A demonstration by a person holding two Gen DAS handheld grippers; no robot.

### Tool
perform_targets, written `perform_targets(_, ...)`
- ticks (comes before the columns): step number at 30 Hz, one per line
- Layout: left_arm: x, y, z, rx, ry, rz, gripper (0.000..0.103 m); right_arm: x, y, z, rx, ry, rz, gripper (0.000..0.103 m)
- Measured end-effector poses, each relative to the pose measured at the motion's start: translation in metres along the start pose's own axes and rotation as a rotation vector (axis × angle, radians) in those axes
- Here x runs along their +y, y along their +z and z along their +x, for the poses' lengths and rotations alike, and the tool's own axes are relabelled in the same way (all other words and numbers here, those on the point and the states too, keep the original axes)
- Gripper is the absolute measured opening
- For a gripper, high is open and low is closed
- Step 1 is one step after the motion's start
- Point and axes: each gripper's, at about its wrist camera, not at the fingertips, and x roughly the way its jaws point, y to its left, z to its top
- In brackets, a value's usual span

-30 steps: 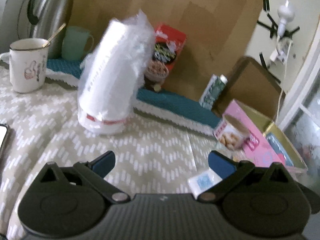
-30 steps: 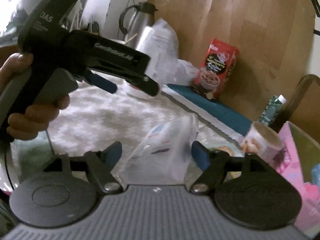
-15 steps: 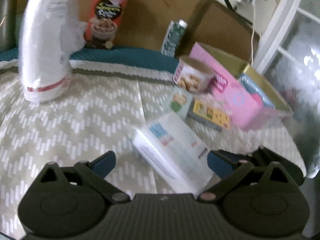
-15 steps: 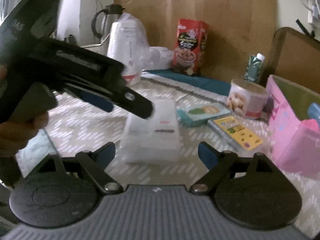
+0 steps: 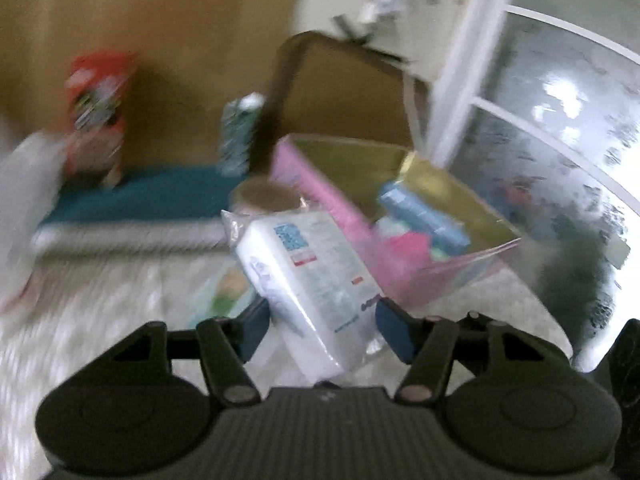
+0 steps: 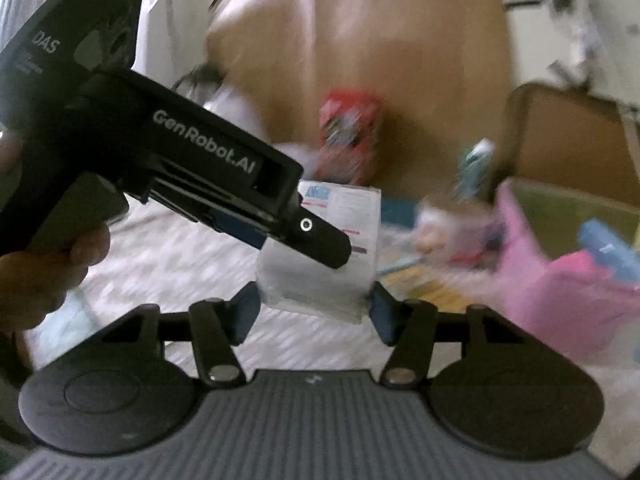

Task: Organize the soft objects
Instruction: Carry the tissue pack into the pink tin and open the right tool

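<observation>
A table under a grey-and-white chevron cloth [image 5: 100, 300] runs back to a teal mat [image 5: 152, 196] and a cardboard backboard [image 5: 160, 40]. Frosted window panes [image 5: 560, 120] stand at the right. Both the left gripper [image 5: 322, 326] and the right gripper [image 6: 314, 312] are closing, pinching one white plastic-wrapped pack [image 5: 308, 264] lifted near the pink box [image 5: 320, 192] at far right.

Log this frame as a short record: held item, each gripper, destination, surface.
held item: white plastic-wrapped tissue pack, lifted off the table
left gripper: jaws closing, pads against the pack's sides
right gripper: jaws closing, pads at the pack's lower edge
likely destination: open pink box with gold lining, already holding soft packs
surface: grey-and-white chevron tablecloth
</observation>
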Motion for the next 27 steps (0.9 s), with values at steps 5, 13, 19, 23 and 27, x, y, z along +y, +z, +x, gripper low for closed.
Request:
perform_targets(5,-0.047,0.041,0.047,0.001,-0.064,0.108,0.061,-0.046,0.01,-0.017,-0.062,-0.134,0.05,0.061)
perform_targets(13,-0.09,0.083,0.142,0.136,-0.088,0.116,0.07,-0.15,0.023,-0.007,0.048,-0.151,0.3,0.061)
perform_targets(19,-0.099,0.091,0.18,0.154,-0.014,0.115,0.092,-0.189,0.029,0.016,0.124,-0.193,0.376,0.061)
perform_targets(23,-0.1,0.094,0.18,0.117,0.028,0.116,0.096,-0.198,0.031,0.034,0.151,-0.332,0.297,0.063)
perform_targets(27,-0.093,0.095,0.161,0.054,0.036,0.106,0.099,-0.201,0.029,0.029,0.083,-0.357,0.291,0.076)
